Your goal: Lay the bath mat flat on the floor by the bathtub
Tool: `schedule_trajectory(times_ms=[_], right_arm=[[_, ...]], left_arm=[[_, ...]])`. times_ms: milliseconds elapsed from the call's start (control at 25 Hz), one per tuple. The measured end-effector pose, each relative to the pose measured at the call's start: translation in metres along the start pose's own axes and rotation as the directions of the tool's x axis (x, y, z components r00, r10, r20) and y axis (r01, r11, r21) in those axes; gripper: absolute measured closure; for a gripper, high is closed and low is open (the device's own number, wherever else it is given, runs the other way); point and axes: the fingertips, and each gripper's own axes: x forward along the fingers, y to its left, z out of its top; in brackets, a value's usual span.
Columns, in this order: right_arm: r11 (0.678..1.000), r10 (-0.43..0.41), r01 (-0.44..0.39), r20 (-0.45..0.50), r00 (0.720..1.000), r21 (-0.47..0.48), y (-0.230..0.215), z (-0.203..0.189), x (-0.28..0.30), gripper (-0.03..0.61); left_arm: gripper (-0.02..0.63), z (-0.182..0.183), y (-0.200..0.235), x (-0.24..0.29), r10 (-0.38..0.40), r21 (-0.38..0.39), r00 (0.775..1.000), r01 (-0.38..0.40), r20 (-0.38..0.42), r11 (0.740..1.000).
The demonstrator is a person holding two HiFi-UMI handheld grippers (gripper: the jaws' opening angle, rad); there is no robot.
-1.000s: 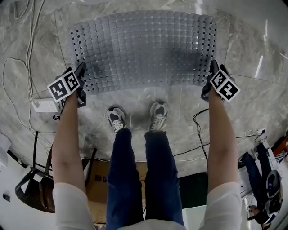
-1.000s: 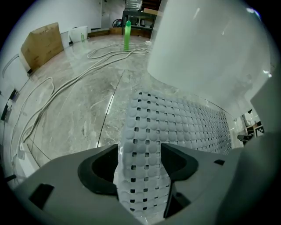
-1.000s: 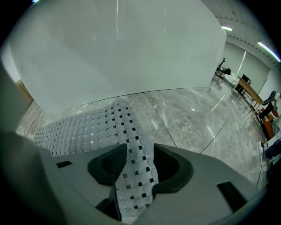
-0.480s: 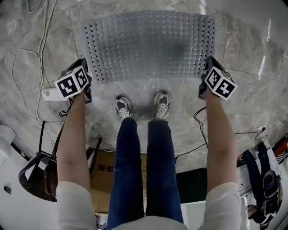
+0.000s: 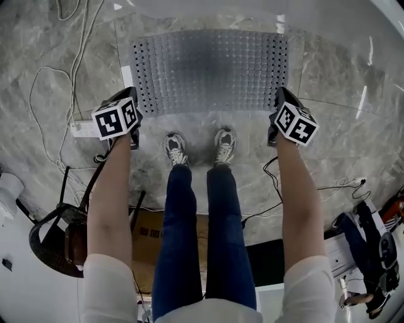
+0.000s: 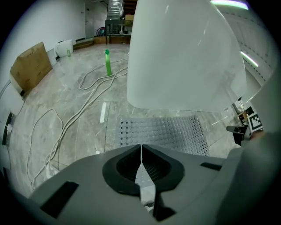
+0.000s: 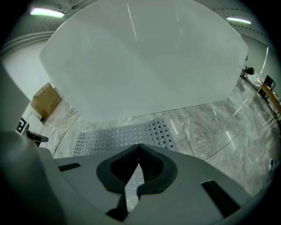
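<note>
The translucent grey bath mat [image 5: 208, 69] with rows of holes lies flat on the marble floor, its far edge against the white bathtub [image 5: 208, 9]. My left gripper [image 5: 126, 98] hovers beside the mat's near left corner, clear of it. My right gripper [image 5: 282, 94] hovers at the near right corner. In the left gripper view the jaws [image 6: 141, 149] meet with nothing between them, and the mat [image 6: 162, 132] lies beyond, under the tub [image 6: 184, 57]. The right gripper [image 7: 138, 149] is shut and empty too, above the mat [image 7: 123, 134] and facing the tub wall [image 7: 145, 57].
The person's shoes [image 5: 175, 149] stand just short of the mat's near edge. White cables and a power strip [image 5: 82, 129] lie on the floor to the left. A black chair [image 5: 57, 233] and a cardboard box [image 5: 148, 236] sit behind. A green bottle [image 6: 107, 63] stands far off.
Both grippers were at the mat's near corners a second ago; they have drawn back and up, off the mat. The mat stays flat on the floor.
</note>
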Motion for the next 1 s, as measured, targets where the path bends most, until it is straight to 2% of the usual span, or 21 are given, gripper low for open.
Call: schedule_trajectory(times_ms=[480, 1000], right_arm=[[0.999, 0.051, -0.051, 0.022, 0.998, 0.011, 0.027, 0.022, -0.046, 0.549], [0.99, 0.126, -0.13, 0.079, 0.989, 0.05, 0.056, 0.04, -0.105, 0.549]], left_arm=[[0.577, 0.012, -0.034, -0.053, -0.037, 0.017, 0.999, 0.037, 0.024, 0.999], [0.58, 0.031, -0.087, -0.11, -0.119, 0.031, 0.984, 0.116, 0.133, 0.993]])
